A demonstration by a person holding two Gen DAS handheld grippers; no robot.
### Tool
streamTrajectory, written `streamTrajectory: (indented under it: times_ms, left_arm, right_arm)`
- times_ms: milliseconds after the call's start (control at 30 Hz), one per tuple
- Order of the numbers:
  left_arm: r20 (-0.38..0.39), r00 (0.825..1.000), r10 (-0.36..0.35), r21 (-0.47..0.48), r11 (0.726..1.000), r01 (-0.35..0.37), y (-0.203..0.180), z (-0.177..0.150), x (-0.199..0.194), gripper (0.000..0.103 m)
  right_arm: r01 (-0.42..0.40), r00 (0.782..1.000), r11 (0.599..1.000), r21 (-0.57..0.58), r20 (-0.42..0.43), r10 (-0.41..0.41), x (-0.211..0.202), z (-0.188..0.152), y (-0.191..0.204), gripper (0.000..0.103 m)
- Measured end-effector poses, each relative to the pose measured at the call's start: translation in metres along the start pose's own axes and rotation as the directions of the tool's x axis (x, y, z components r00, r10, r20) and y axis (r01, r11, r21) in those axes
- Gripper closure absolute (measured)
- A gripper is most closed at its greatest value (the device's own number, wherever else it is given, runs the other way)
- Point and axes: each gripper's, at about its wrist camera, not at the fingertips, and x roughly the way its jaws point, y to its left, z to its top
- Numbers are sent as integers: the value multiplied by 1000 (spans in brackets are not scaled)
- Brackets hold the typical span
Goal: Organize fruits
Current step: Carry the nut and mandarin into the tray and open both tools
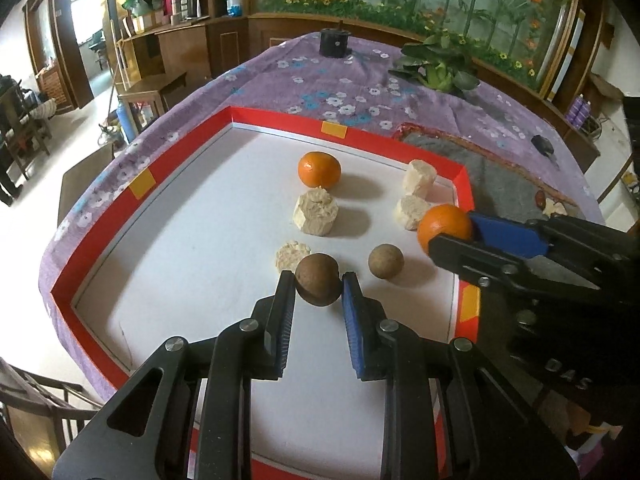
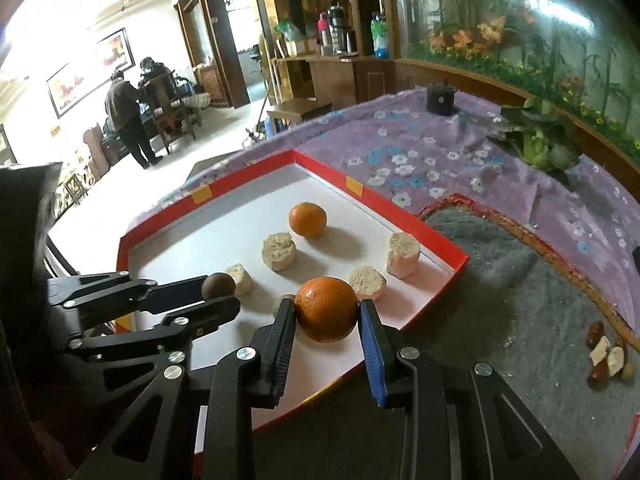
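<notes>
1. Left wrist view: the left gripper (image 1: pixel 318 282) is clamped on a brown round fruit (image 1: pixel 318 283), held between its two pads above the white floor of a red-rimmed tray (image 1: pixel 256 118)
2. Same view: the right gripper (image 1: pixel 450 232) comes in from the right edge, closed on an orange (image 1: pixel 442 228) over the tray's right side
3. Loose on the tray floor lie a second orange (image 1: pixel 319 169), another brown round fruit (image 1: pixel 385 261) and four pale peeled chunks; the largest chunk (image 1: pixel 317 210) sits just in front of the second orange
4. The tray rests on a purple flowered cloth (image 1: pixel 340 80) that covers the tabletop, with a grey mat (image 1: pixel 504 184) just beside the tray on the right
5. Right wrist view: the right gripper (image 2: pixel 326 308) grips the orange (image 2: pixel 326 309) by its sides, above the tray's near right rim (image 2: pixel 440 240)
6. The left gripper (image 2: pixel 219 291) reaches in from the left, holding the brown fruit (image 2: pixel 218 285)
7. On the grey mat (image 2: pixel 500 280), at the far right, lies a small cluster of red-brown dates and pale pieces (image 2: pixel 606 356)
</notes>
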Motion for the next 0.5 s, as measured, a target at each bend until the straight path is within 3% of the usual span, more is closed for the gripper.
streamTrajectory:
  times_ms: [300,367,500]
  left_arm:
    - [-13,999,34,-14,999,-34,0,2,9,78]
    - [-9,999,39,-22,999,-39,0,1,10,76]
    - [5,998,56,-37,998,-56,3,3,9,55]
  right_arm:
    - [-21,999,999,31,-25,22,20,-3,-9,71]
    - [-25,1000,999,23,-17,25,19,-3,-8,65]
    - [-8,1000,999,33,13,8,9,-3,-10,61]
